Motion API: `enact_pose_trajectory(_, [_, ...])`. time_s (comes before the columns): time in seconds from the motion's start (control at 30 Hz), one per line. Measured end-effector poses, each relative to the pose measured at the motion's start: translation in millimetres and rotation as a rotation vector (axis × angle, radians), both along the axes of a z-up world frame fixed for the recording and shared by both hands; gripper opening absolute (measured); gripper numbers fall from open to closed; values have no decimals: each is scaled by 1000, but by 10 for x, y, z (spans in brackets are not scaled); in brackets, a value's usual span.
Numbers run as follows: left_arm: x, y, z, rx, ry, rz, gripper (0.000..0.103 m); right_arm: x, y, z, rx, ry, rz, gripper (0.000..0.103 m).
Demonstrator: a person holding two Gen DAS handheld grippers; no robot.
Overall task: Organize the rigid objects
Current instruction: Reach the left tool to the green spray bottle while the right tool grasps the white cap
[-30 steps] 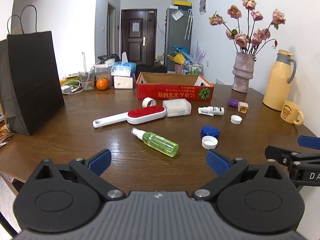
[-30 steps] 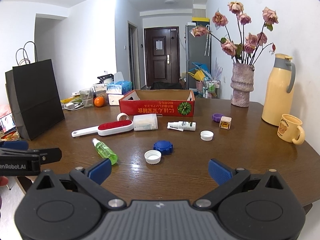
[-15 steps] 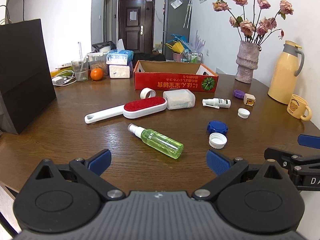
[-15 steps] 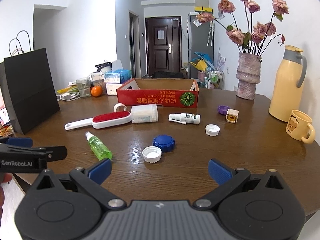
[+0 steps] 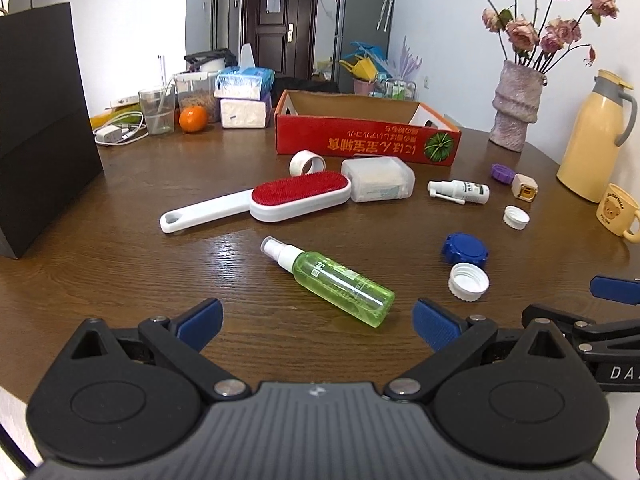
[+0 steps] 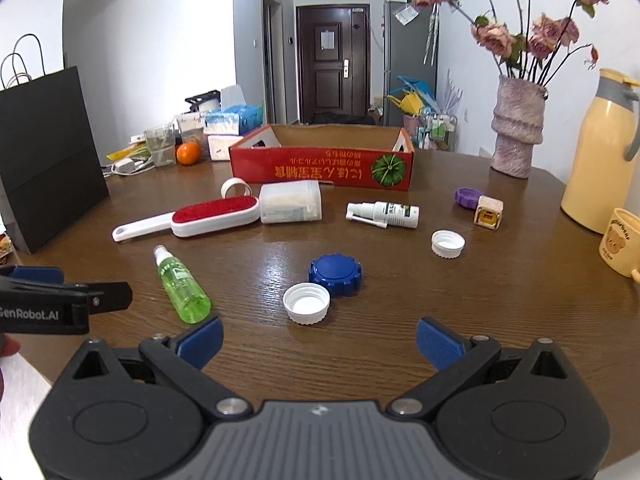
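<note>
Wooden table (image 5: 120,264) spreads under both my claws, left (image 5: 316,322) and right (image 6: 318,334), each gaping wide and holding nothing. Just ahead of the left lies the green bottle (image 5: 340,282); ahead of the right, a white cap (image 6: 306,303) touching the blue cap (image 6: 335,274). I'm only approaching: next, straddle the bottle, then carry it to the red box (image 5: 366,142).

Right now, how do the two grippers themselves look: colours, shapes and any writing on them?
Both look alike. The left gripper and the right gripper have a ribbed grey centre, two round black housings with silver pivot screws, and black link arms ending in ribbed blue pads as jaws. White lettering on the left gripper's side, seen from the right wrist, reads GenRobot.AI. No cables show.
</note>
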State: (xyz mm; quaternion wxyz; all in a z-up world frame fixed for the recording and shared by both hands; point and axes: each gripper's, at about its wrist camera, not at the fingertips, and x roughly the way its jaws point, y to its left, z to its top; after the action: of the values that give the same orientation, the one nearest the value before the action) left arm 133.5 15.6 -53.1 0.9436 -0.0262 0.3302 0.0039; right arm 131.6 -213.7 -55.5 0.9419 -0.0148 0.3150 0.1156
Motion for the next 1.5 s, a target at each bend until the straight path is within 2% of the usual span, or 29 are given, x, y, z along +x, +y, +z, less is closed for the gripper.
enact_pose_trajectory(0.43, [451,-7,-134,-11,68,22,103,500,84,-266,-8,74,19,97])
enact_pose_trajectory(0.83, [752,-24,-315,-31,141,79,103,819,139,-474,-2,92,49,91])
enact_pose_trajectory(0.93, [804,-29,-330,-36,148,90,103,864,157,-510,-7,81,57,81])
enact_pose_trajectory(1.0, [839,-35,-348,-37,156,96,103,907,162,-539,-4,88,63,69])
enact_pose_trajectory(1.13, [900,-39,-392,-50,178,105,103,932,154,-566,23,86,89,60])
enact_pose_trajectory(1.27, [923,-53,-413,-44,192,115,103,929,144,-567,18,73,92,47])
enact_pose_trajectory(1.5, [883,-25,-445,-41,208,139,101,926,100,-562,39,74,88,43])
